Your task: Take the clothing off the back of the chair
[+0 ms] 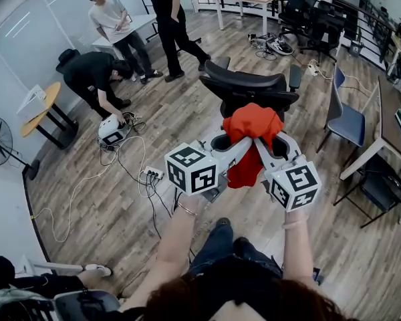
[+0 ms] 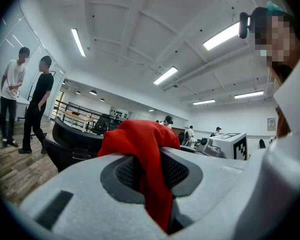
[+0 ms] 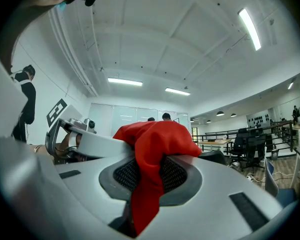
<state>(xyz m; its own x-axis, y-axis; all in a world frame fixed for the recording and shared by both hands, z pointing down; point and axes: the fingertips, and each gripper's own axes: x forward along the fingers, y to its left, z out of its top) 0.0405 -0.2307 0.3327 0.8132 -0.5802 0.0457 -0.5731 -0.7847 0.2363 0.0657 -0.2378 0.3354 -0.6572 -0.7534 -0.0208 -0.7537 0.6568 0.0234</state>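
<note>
A red piece of clothing (image 1: 252, 129) hangs bunched in the air just in front of the black office chair (image 1: 250, 85), clear of its back. My left gripper (image 1: 244, 142) is shut on the cloth's left side, and my right gripper (image 1: 257, 141) is shut on its right side. In the left gripper view the red cloth (image 2: 145, 159) runs down between the jaws. The right gripper view shows the same red cloth (image 3: 150, 174) pinched between its jaws. The two grippers meet at the cloth, tips close together.
Three people (image 1: 110, 25) stand or crouch at the back left near a white table. Cables and a power strip (image 1: 150, 174) lie on the wooden floor. A blue chair (image 1: 344, 119) and a desk (image 1: 394, 129) stand at the right, a fan (image 1: 0, 142) at the left.
</note>
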